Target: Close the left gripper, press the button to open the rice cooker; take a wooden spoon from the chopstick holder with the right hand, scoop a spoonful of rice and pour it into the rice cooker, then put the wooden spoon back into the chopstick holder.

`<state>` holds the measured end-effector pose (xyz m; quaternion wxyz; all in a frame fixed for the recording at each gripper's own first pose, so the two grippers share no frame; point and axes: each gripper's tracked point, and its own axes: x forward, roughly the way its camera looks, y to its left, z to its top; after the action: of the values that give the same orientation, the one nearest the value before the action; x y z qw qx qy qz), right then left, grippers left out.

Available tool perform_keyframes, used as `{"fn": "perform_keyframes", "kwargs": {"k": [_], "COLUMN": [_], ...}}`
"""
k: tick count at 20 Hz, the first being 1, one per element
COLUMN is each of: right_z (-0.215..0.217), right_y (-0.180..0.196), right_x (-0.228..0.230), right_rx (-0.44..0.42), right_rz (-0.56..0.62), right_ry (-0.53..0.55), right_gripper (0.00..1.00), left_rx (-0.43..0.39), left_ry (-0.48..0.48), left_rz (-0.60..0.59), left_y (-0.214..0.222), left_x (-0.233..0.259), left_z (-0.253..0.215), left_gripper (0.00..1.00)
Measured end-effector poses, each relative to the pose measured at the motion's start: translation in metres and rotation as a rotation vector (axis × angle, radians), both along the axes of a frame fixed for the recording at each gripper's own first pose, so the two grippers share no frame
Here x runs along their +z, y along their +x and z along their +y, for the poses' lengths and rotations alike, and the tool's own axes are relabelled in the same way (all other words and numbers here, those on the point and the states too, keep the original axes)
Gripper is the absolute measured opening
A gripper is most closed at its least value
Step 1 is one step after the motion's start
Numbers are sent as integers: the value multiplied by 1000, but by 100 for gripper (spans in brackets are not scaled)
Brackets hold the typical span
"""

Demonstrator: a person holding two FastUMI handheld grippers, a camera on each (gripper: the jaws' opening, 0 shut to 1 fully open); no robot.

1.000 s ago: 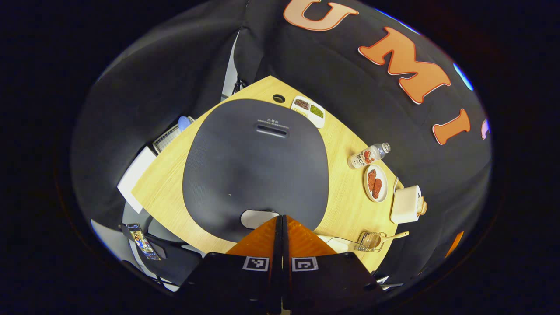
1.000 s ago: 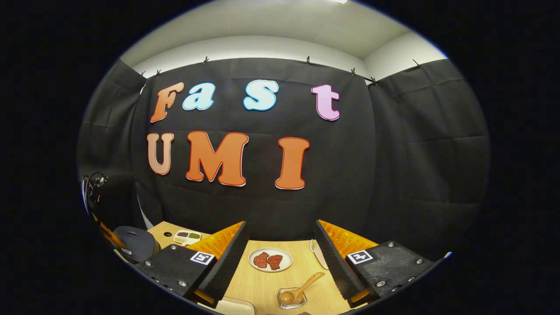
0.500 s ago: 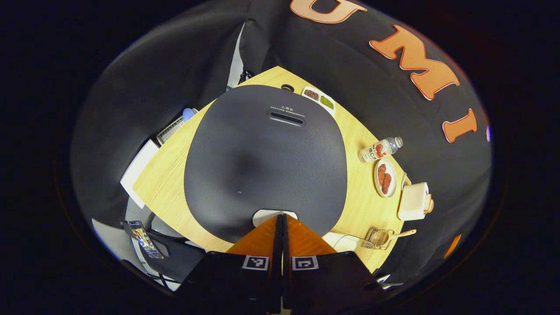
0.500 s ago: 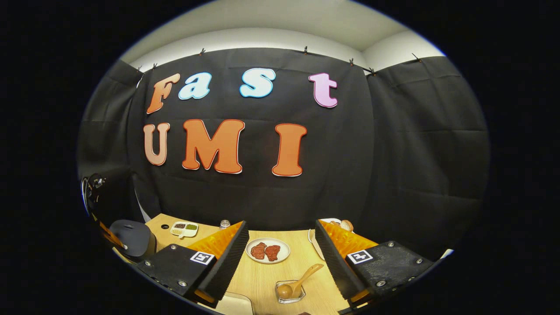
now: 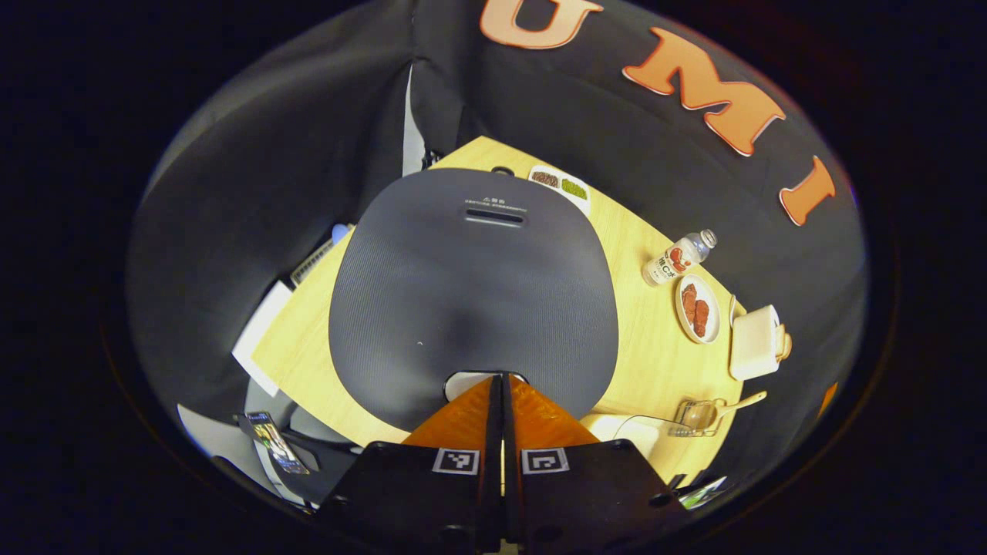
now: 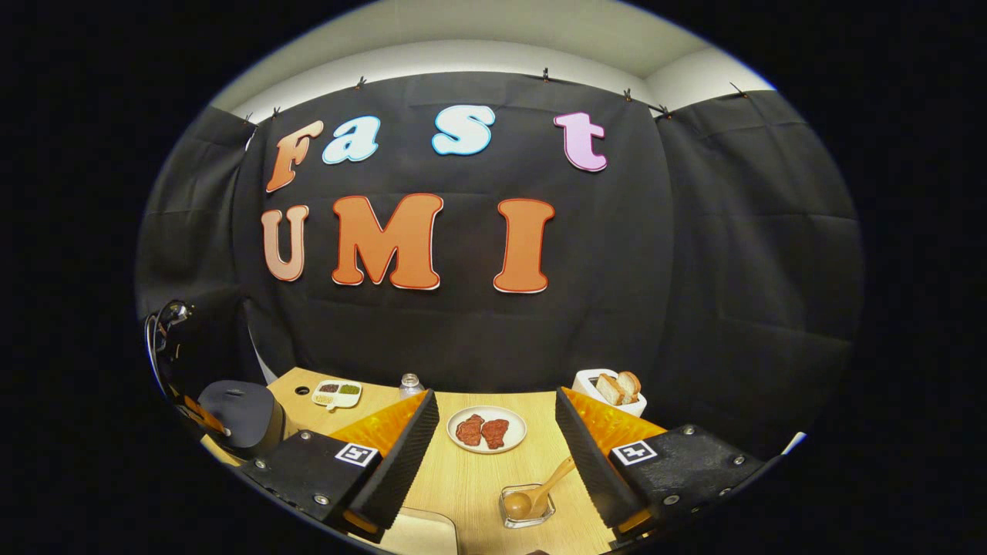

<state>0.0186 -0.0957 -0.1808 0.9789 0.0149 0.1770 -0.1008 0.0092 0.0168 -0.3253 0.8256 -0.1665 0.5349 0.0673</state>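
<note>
The rice cooker (image 5: 474,293) stands on the wooden table (image 5: 640,362) with its dark grey lid down. My left gripper (image 5: 500,379) is shut with nothing in it. Its tips sit over the white button (image 5: 466,381) at the lid's near edge, and I cannot tell whether they touch it. The wooden spoon (image 6: 544,489) leans in a small glass holder (image 6: 527,510) just ahead of my right gripper (image 6: 496,396). That gripper hangs open and empty above the table. The cooker (image 6: 240,412) also shows at the far left of the right gripper view. A white rice container (image 5: 621,430) sits beside the cooker.
A plate of red meat (image 6: 486,429) lies beyond the spoon holder. A white box with bread (image 6: 613,389) is at the back right, and a bottle (image 6: 410,383) and a divided tray of beans (image 6: 336,393) at the back left. The black cloth wall rises behind the table.
The right gripper has tipped down and drawn back a little, so more of the table and the bread box show. The left gripper stays shut over the button. The lid has not moved.
</note>
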Motion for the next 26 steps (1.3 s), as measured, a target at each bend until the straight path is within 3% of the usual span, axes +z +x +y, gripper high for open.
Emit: {"fn": "perform_keyframes", "kwargs": {"k": [4, 8, 12, 15, 16, 20, 22, 26], "right_z": [-1, -4, -6, -9, -12, -23, -27, -34], "right_y": [-7, -11, -16, -17, -17, -20, -21, -26], "right_x": [-26, -45, -63, -74, -77, -91, -100, -116], "right_rx": [7, 18, 34, 41, 37, 26, 19, 15], "right_rz": [69, 127, 179, 213, 222, 256, 278, 314], "right_ry": [20, 4, -7, -12, -16, -14, -10, 9], "right_gripper": [95, 96, 95, 94, 94, 94, 94, 94], "left_rx": [-28, -24, 2, -14, -14, -54, -64, -59], "left_ry": [186, 288, 370, 359, 361, 408, 408, 431], "left_rz": [-185, -392, -552, -624, -646, -758, -796, -832], "left_y": [-2, 12, 21, 16, 14, 6, 0, -12], "left_x": [16, 66, 114, 135, 141, 172, 185, 198], "left_z": [-2, 4, 11, -3, -5, -18, -24, -27], "left_gripper": [6, 6, 6, 6, 0, 11, 31, 57]}}
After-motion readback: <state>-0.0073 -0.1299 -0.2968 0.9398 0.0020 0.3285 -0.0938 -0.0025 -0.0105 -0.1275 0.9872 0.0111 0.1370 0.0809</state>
